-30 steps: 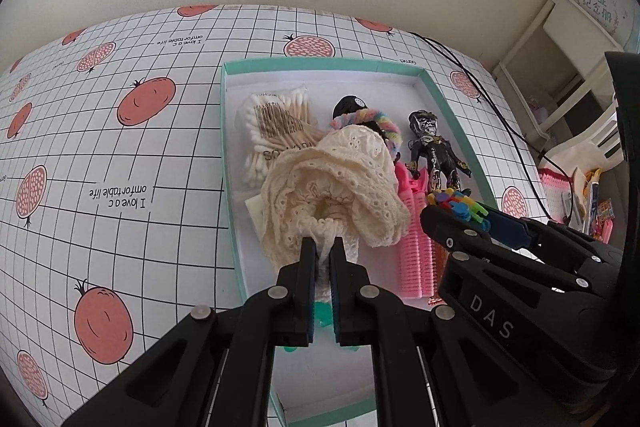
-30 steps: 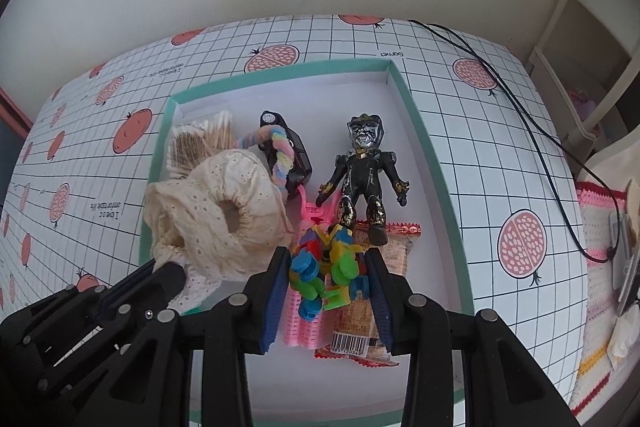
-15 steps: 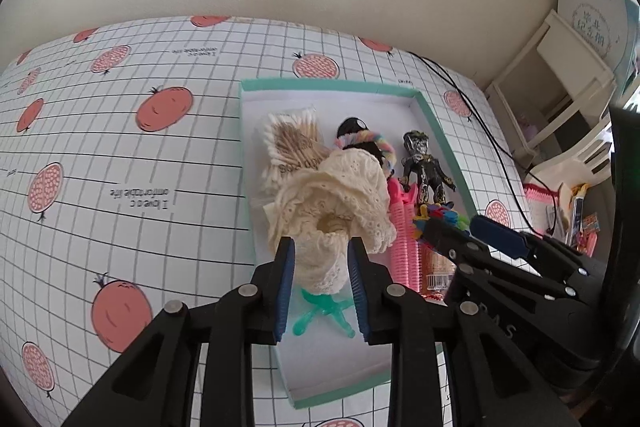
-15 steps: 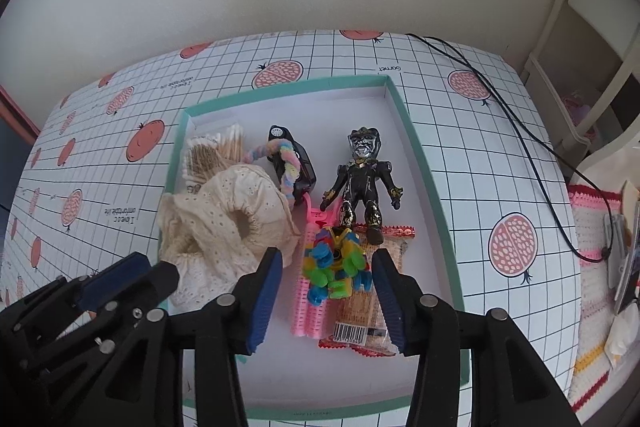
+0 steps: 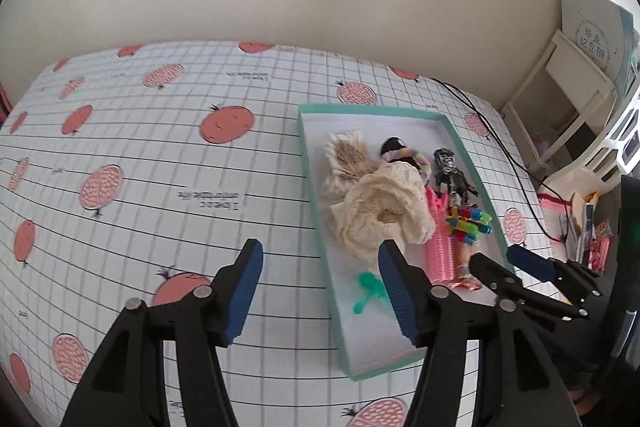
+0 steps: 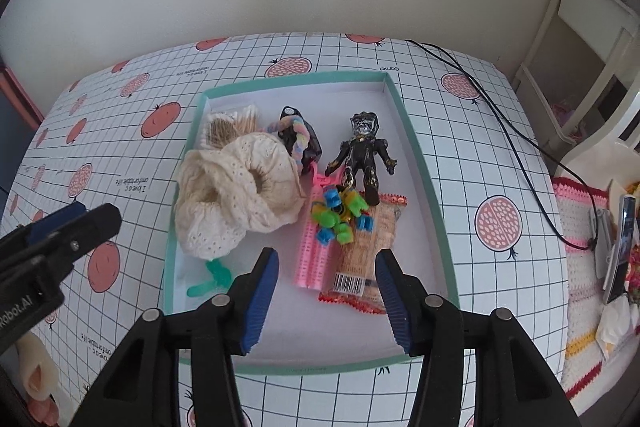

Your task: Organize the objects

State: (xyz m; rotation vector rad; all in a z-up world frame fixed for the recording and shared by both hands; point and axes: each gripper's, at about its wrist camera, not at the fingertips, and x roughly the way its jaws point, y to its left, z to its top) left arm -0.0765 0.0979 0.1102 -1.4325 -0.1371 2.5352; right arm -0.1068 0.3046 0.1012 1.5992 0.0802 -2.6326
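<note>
A teal-rimmed box (image 6: 420,163) (image 5: 312,187) on the table holds a cream lace cloth (image 6: 236,187) (image 5: 380,211), cotton swabs (image 6: 228,125), a pastel hair tie (image 6: 298,135), a black figure (image 6: 362,155) (image 5: 452,175), pink hair rollers (image 6: 314,255), a bunch of coloured clips (image 6: 338,215) (image 5: 468,223), a snack packet (image 6: 368,263) and a green clip (image 6: 212,279). My left gripper (image 5: 320,291) hangs above the box's left rim, jaws opening, nothing between them. My right gripper (image 6: 326,295) hovers over the box's near half, jaws opening, empty above the rollers and packet.
The tablecloth (image 5: 160,187) is white with a grid and pomegranate prints. A black cable (image 6: 516,155) runs across the table's right side. White shelving (image 6: 580,39) and a cluttered crocheted mat (image 6: 584,227) lie to the right. A person's fingers (image 6: 38,379) show at the lower left.
My left gripper let go of the cream cloth, opened wide and pulled up and left. My right gripper released the coloured clips onto the rollers, opened and drew back.
</note>
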